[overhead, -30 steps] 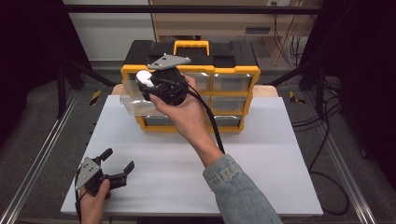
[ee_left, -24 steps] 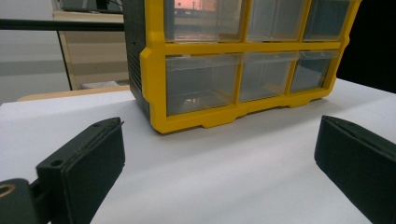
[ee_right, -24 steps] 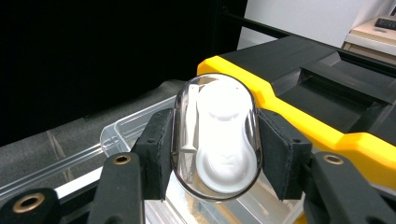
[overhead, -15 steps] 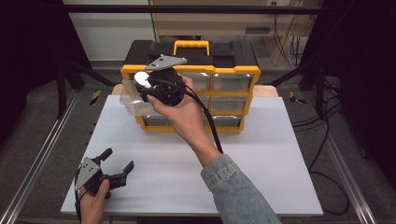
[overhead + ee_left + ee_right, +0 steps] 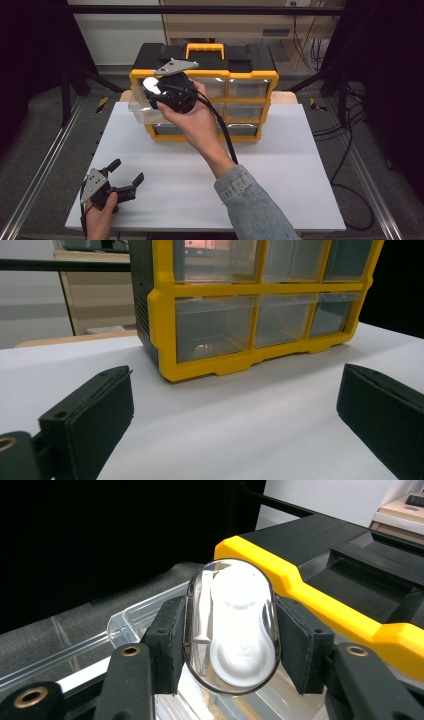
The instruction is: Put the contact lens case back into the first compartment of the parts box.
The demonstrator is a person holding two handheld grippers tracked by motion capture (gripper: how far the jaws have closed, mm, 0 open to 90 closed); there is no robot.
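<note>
One drawer cabinet (image 5: 240,90); one clear case (image 5: 232,627); two tongs.

The organizer (image 5: 204,95) at the frame's upper centre is black on top with a yellow frame and handle and clear drawers (image 5: 145,107). The case (image 5: 232,632) is clear with a white inside. Both tools, right (image 5: 150,87) and left (image 5: 131,174), are black with grey plates. The table (image 5: 280,170) is white; the sleeve (image 5: 255,205) is blue denim.

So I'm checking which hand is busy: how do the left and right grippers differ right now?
The right gripper is shut on a clear oval case; the left gripper is open, nothing between its jaws. The right is raised over the organizer's pulled-out clear drawer; the left sits low near the table's near edge. Both are hand-held with black jaws.
</note>
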